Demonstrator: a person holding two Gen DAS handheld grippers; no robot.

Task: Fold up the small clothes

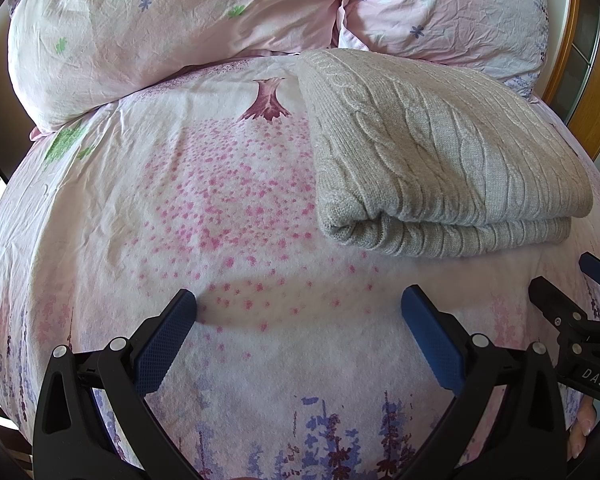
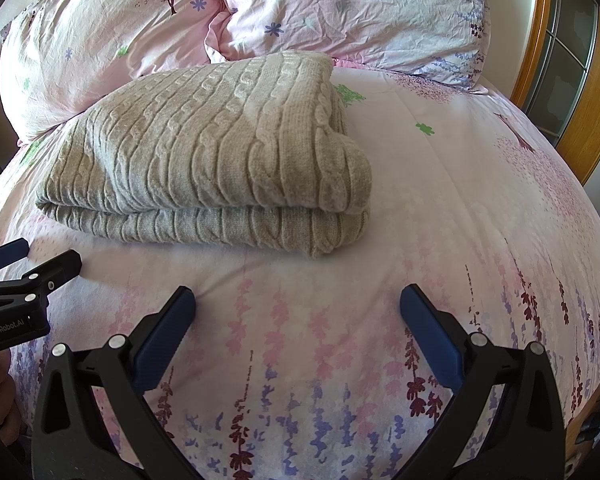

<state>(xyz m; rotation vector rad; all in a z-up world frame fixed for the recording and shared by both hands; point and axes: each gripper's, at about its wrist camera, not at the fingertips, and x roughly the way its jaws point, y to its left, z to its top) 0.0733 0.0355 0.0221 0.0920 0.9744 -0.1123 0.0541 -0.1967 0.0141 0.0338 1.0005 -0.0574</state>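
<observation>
Both claws hang low over the bedsheet (image 1: 260, 208), side by side and level, pointing toward the pillows (image 2: 340, 12). Left gripper (image 1: 299, 304) is spread wide with nothing between its pads, and the right gripper (image 2: 298, 304) is just as slack and empty. Beyond them the grey sweater (image 2: 220, 152) lies folded in a thick stack, apart from both, nearer the pillows.

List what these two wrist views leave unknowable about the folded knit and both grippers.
- Folded grey sweater: its sleeves and inner layers, hidden by its own folds in both views.
- Sweater's far edge, left view: hidden by its top.
- Each gripper, left and right: handle cut off by the bottom edge.
</observation>
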